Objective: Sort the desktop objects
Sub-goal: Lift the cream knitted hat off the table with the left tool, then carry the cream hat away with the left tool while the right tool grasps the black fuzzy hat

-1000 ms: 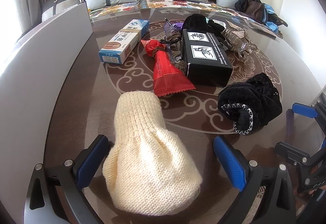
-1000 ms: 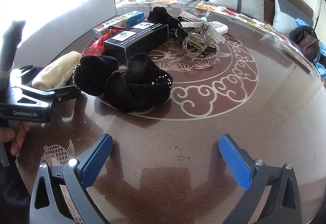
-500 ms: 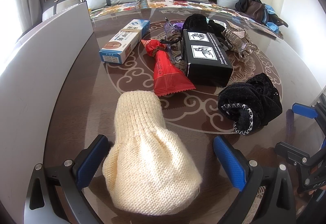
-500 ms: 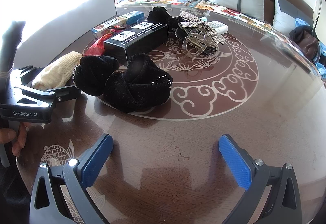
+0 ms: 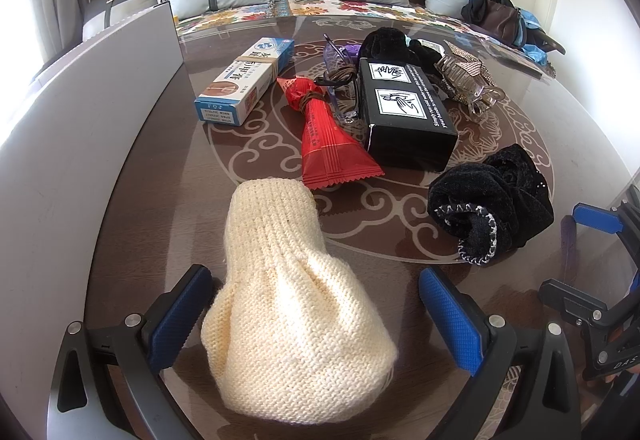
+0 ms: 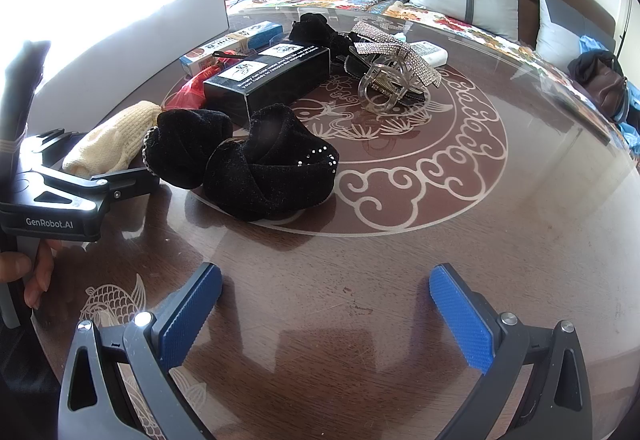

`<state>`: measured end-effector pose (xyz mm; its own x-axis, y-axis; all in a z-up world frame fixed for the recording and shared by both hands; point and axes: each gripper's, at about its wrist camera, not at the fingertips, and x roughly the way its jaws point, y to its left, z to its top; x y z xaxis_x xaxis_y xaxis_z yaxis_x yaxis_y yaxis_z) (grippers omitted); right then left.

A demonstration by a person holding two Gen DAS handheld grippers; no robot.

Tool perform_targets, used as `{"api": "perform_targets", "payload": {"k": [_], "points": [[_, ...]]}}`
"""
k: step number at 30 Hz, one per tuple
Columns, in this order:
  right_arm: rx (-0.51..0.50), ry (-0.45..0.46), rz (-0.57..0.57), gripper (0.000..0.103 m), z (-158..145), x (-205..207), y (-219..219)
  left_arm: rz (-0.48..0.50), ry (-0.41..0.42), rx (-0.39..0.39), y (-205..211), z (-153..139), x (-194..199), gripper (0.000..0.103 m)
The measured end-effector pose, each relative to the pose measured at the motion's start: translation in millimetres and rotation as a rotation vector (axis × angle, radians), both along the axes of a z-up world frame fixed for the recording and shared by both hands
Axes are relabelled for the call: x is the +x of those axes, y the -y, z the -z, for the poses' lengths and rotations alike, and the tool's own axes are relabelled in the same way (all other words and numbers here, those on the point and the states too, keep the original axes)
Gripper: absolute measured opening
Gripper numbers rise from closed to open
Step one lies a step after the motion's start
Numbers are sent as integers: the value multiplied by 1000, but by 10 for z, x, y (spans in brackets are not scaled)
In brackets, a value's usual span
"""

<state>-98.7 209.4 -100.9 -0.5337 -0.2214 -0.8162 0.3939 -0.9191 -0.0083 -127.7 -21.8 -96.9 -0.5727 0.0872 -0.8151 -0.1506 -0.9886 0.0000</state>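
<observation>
On the counter [image 5: 132, 199], the cream knitted hat [image 5: 288, 304] lies between the wide-open, empty jaws of the left gripper [image 5: 314, 314], which should close low around its bunched middle, while the right gripper [image 6: 324, 314] hangs open over bare glass.

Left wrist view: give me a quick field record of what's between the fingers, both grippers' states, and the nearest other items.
left gripper: open, fingers either side of the knit piece
cream knit piece: lying on the glass table, not clamped
right gripper: open, empty, over bare table
red packet: just beyond the knit piece
black velvet scrunchie: right of it
black box: behind the packet
</observation>
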Motion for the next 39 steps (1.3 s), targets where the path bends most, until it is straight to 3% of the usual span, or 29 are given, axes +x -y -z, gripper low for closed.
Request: {"api": "perform_targets", "payload": {"k": [14,18,20,22,23,26,30,31,32,37,39], "points": [[0,0,0,103,1,3,-1,0,3,0,-3,2,-1,103],[2,2,-2,103,-2,1,2,33,97,-23,28,-17,-65,103],[25,62,-21,103,-28,-81,35,-4,103,-59,101,-54,-105,103],[-7,87,-57,103,-168,-183,93,-14,102,-38,196,-95,-121,73],[-8,64,-80,103,-281,-222,153,-24,106,-14,248,-115,-119,53],[67,-22,-189,103,-542,-344,475,-34,107,39,368,-170,-47,48],[164,141,-406,102,-322,-518,974,13,81,23,397,-263,168,48],[186,168,-435,85,-257,-522,1055,17,70,36,434,-289,227,48],[211,186,-438,55,-206,-523,1087,15,58,57,472,-338,293,48],[145,230,-317,37,-405,-588,968,-6,-1,186,689,-679,609,48],[82,231,-258,37,-635,-604,927,-21,-23,262,829,-881,710,48]]}}
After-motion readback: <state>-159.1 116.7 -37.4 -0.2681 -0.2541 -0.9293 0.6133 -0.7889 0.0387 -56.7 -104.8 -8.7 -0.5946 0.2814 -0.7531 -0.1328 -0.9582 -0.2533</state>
